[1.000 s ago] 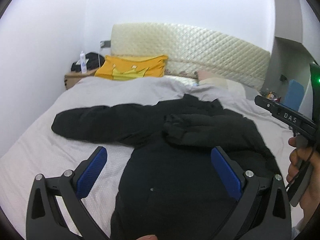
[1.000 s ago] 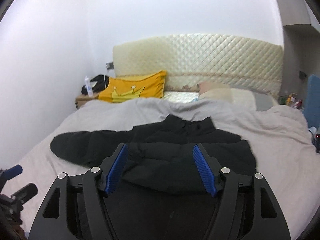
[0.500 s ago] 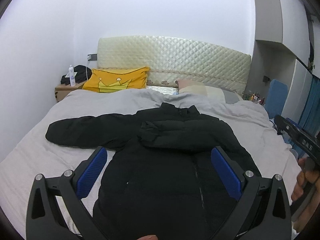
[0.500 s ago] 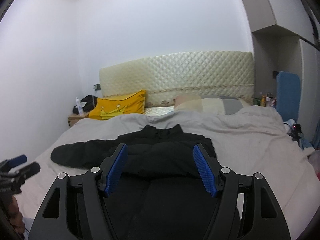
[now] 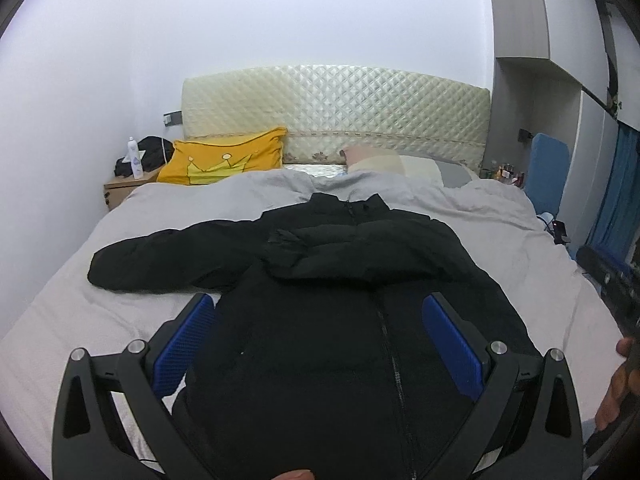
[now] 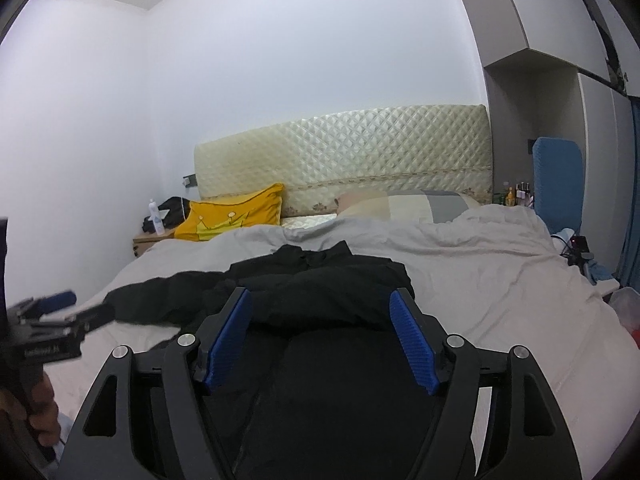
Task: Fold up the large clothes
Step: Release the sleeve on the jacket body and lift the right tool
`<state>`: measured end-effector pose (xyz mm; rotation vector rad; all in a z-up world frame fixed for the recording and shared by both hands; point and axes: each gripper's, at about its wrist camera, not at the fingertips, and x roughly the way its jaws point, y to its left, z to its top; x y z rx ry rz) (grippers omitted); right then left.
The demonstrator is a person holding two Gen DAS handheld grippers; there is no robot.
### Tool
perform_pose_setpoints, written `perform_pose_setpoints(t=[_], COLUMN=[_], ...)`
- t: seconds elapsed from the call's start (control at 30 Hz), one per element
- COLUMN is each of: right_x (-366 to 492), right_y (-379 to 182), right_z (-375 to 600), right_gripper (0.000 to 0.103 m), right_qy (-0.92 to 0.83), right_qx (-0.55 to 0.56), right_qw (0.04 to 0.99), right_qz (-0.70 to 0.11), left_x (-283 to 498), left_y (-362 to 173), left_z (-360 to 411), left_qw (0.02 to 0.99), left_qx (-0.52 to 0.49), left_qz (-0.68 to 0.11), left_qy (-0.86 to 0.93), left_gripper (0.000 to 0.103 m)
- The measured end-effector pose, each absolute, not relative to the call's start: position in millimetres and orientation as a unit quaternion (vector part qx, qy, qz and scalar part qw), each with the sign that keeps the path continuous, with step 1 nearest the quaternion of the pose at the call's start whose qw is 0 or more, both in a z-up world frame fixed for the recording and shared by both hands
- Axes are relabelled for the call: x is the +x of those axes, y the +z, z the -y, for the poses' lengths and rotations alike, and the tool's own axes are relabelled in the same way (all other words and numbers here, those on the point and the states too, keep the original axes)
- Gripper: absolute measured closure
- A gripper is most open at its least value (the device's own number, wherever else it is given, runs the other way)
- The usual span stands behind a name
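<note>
Black jacket [image 5: 340, 320] lies flat on the bed [image 5: 540, 280], zipper up, right under and ahead of both sets of fingers; one sleeve [image 5: 168, 260] stretched out beyond the left fingers, the other folded across the chest. Left gripper [image 5: 320, 336] fingers wide apart, nothing clamped. Right gripper [image 6: 320, 336] fingers apart and opening, nothing between. Yellow pillow [image 5: 228, 160] and headboard [image 5: 340, 112] far ahead.

Bedroom backdrop, upper half of the frame
Yellow crown pillow [image 5: 224, 160] left of centre against a quilted cream headboard [image 5: 336, 112]; white bottle [image 5: 135, 158] on a wooden nightstand [image 5: 124, 192] far left; blue chair [image 6: 558, 184] right.
</note>
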<state>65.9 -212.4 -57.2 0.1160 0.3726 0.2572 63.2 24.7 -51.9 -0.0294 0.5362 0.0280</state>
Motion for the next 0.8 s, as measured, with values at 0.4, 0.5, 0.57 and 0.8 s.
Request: perform_pose_setpoints(t=[0.4, 0.5, 0.57, 0.8], right_x=[56, 59, 62, 65], right_y=[-95, -102, -106, -112], right_z=[235, 238, 239, 236], right_gripper=[0.021, 0.018, 0.018, 0.008], right_qy=[0.095, 0.088, 0.086, 0.082], right_qx=[0.062, 0.073, 0.075, 0.067], right_qw=[0.973, 0.973, 0.972, 0.973], right_qz=[-0.2, -0.202, -0.205, -0.203], left_x=[72, 78, 86, 111], left_y=[-64, -64, -63, -55], left_z=[-30, -37, -45, -77], left_qw=[0.962, 0.961, 0.96, 0.96], left_qx=[-0.051, -0.061, -0.07, -0.056], left_qz=[-0.266, -0.266, -0.267, -0.272], left_qy=[-0.024, -0.043, -0.048, -0.022], left_gripper=[0.0, 0.0, 0.0, 0.0])
